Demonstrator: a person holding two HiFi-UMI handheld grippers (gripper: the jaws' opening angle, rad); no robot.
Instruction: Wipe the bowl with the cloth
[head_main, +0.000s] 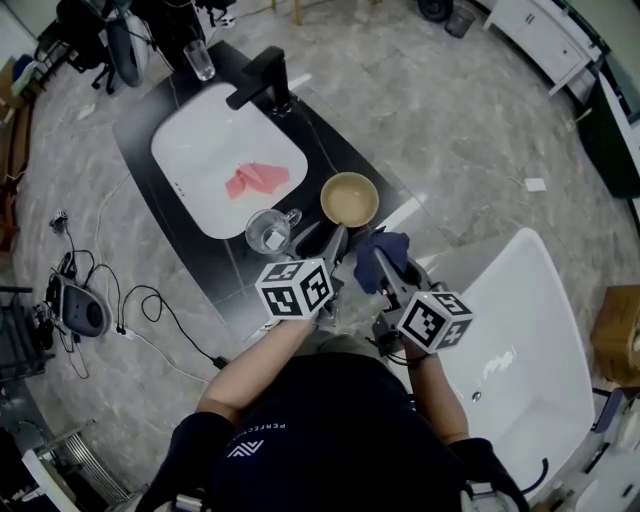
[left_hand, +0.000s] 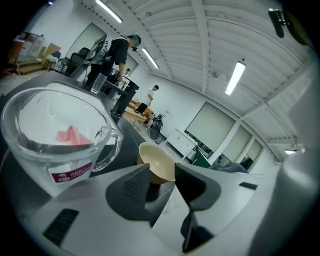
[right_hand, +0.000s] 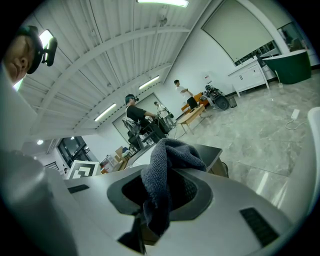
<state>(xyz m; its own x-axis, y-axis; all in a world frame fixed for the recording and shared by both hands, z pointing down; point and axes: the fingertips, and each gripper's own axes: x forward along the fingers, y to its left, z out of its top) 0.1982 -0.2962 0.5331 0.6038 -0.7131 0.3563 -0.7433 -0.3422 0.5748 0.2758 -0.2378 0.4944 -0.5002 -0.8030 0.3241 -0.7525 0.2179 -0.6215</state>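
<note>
head view took in the whole layout, which neither gripper view did: a black table (head_main: 140, 130) with a white rounded sink (head_main: 190, 145) sunk in it, a black tap (head_main: 262, 80) at the far rim, and a tumbler (head_main: 201, 60) beyond. the bowl (head_main: 349, 199), round, tan and matte, stood upright on the table just right of the sink, near the table's right edge. a clear glass jug (head_main: 268, 232) with a handle stood just beside it, nearer the person. a crumpled pink rag (head_main: 256, 179) lay in the sink.

left gripper view showed what the head view could not. the fingers (left_hand: 132, 187) of the left gripper (left_hand: 162, 177) stood well apart with ribbed dark pads and gripped nothing. the bowl (left_hand: 156, 162) sat beyond the gap between them, not touched. the jug (left_hand: 55, 135) loomed at the left, the pink rag (left_hand: 72, 135) seen through its glass.

right gripper view showed the right gripper (right_hand: 165, 192) with its fingers (right_hand: 195, 192) closed on the cloth (right_hand: 167, 175), a dark, looped terry fabric that bunched above the pads and hung below them.

from the head view, the left gripper (head_main: 338, 242) and the right gripper (head_main: 383, 268) hovered side by side at the table's near right corner, the cloth (head_main: 382, 250) close to the bowl but apart from it. to the right lay pale marbled floor (head_main: 470, 110) and a glossy white bathtub (head_main: 520, 340), with open room between the table's edge and the tub.
</note>
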